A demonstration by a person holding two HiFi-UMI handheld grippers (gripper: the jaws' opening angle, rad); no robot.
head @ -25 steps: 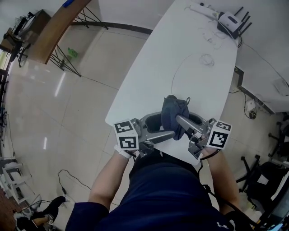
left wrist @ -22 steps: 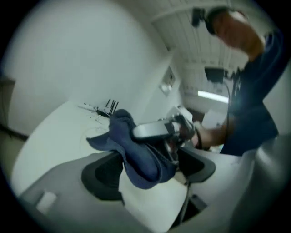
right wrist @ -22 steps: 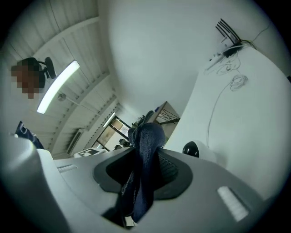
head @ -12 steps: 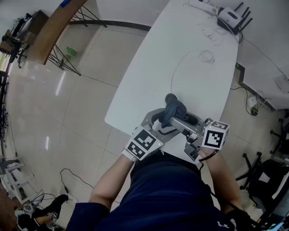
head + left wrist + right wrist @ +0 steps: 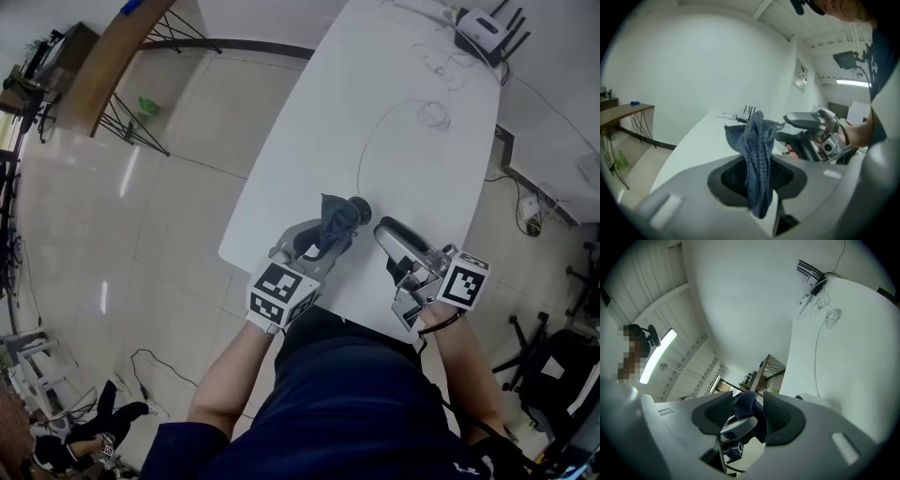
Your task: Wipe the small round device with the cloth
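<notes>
A blue-grey cloth (image 5: 334, 223) hangs bunched between the pads of my left gripper (image 5: 322, 239), whose jaws have just been closing and now pinch it. In the left gripper view the cloth (image 5: 757, 150) stands up out of the left gripper (image 5: 757, 177). A small dark round device (image 5: 361, 208) lies on the white table (image 5: 394, 75), touching the cloth's right side. My right gripper (image 5: 392, 236) is a little to the device's right; its jaws have just been closing slightly but stand open with nothing in them. The right gripper (image 5: 745, 414) looks across at the cloth (image 5: 746, 404).
A thin cable (image 5: 362, 142) curves up the table from the device to a wire coil (image 5: 431, 116). A white router (image 5: 485, 24) sits at the far end. The table's near edge runs just under both grippers. A wooden desk (image 5: 103, 56) stands far left.
The right gripper let go of the cloth and drew back to the right. The left gripper rolled, dropped and shut on the cloth, carrying it left. The round device now shows.
</notes>
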